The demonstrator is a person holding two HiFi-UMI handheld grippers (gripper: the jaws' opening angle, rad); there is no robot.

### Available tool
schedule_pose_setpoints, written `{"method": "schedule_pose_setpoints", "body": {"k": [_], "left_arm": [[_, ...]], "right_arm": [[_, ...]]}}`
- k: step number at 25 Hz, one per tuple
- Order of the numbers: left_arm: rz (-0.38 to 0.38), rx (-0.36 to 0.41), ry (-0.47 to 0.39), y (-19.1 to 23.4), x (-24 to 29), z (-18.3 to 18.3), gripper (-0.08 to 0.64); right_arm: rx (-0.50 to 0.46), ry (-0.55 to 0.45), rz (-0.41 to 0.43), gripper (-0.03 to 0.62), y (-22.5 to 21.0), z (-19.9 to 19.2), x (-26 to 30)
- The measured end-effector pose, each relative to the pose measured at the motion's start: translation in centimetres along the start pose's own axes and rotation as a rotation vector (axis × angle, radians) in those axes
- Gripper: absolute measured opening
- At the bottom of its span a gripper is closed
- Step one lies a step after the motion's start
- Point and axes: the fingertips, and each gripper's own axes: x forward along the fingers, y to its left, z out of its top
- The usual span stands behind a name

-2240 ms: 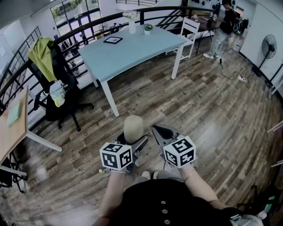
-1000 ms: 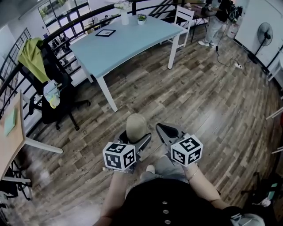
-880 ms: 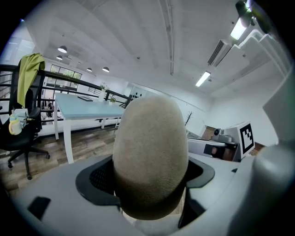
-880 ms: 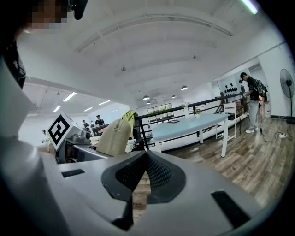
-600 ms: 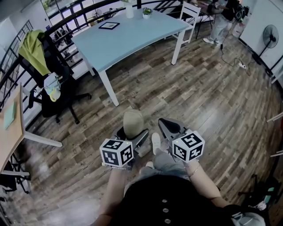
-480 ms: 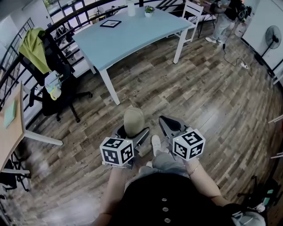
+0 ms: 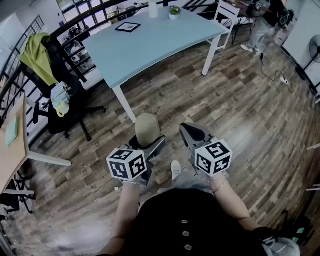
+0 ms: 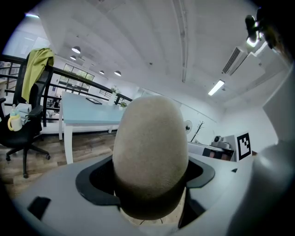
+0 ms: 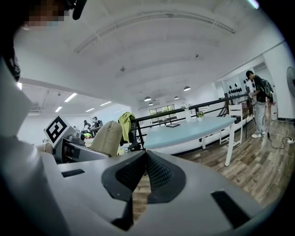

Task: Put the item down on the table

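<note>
My left gripper (image 8: 150,184) pinches a beige egg-shaped item (image 8: 150,143), base hidden between the jaws, while my right gripper (image 9: 139,177) is pressed together.

Black office chair (image 7: 64,122) — green jacket (image 7: 38,54) draped over, wood floor (image 7: 250,95), white chair (image 7: 226,14)

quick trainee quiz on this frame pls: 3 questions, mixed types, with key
1. True or false: the right gripper is holding the beige cap.
2. Where is the light blue table relative to the grippers? A) ahead of them, across the wooden floor; B) directly under them; C) behind the person.
3. Fill in: the left gripper is ____ on the cap.
Key: 1 false (its jaws are together with nothing between them); 2 A; 3 shut.
</note>
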Motion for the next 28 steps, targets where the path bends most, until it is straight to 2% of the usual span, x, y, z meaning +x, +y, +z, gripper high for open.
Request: {"method": "schedule_pose_setpoints", "body": {"k": [12,19,28], "left_arm": [[0.058,0.008,-0.023,2.4,8.7,6.2,0.419],[0.089,-0.012,-0.015,3.9,11.3,7.1,0.419],[0.089,-0.033,0.017,5.7,14.0,7.6,0.419]], "right_arm": [[0.001,0.002,0.026,0.005,-8.9,3.7,5.9],[0.013,0.022,0.050,0.005,-11.3,3.7,7.9],[0.042,0.048,0.044,0.005,-13.5,3.5,9.9]]}}
